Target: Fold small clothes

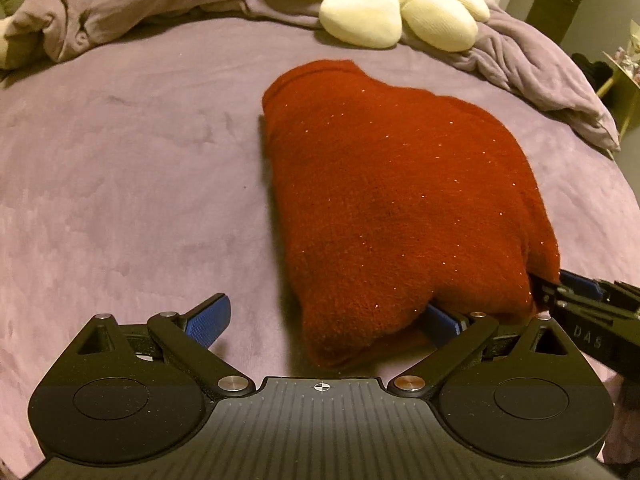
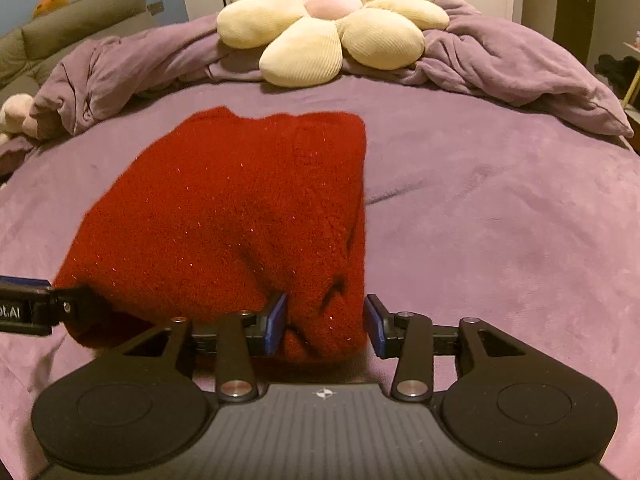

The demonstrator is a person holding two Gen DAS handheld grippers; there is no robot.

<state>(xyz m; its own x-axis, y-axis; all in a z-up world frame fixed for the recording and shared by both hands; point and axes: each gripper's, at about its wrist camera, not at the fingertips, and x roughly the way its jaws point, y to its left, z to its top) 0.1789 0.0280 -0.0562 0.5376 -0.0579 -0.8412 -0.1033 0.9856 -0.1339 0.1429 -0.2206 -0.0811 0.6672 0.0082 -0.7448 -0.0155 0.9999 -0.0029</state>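
Note:
A dark red knit garment (image 1: 400,200) lies folded into a thick bundle on the purple bed cover (image 1: 140,180). My left gripper (image 1: 326,318) stands wide open at the bundle's near left corner. Its left finger is over bare cover and its right finger (image 1: 440,320) is tucked against the garment's near edge. In the right wrist view the garment (image 2: 240,220) fills the middle. My right gripper (image 2: 326,322) is open around its near right corner; the fabric sits loosely between the blue pads. Each gripper shows in the other's view, the right gripper (image 1: 576,292) and the left gripper (image 2: 40,304).
A cream flower-shaped cushion (image 2: 332,28) rests on a bunched purple duvet (image 2: 500,64) at the head of the bed. A green sofa (image 2: 80,20) stands beyond the left side. Flat purple cover stretches to the left and right of the garment.

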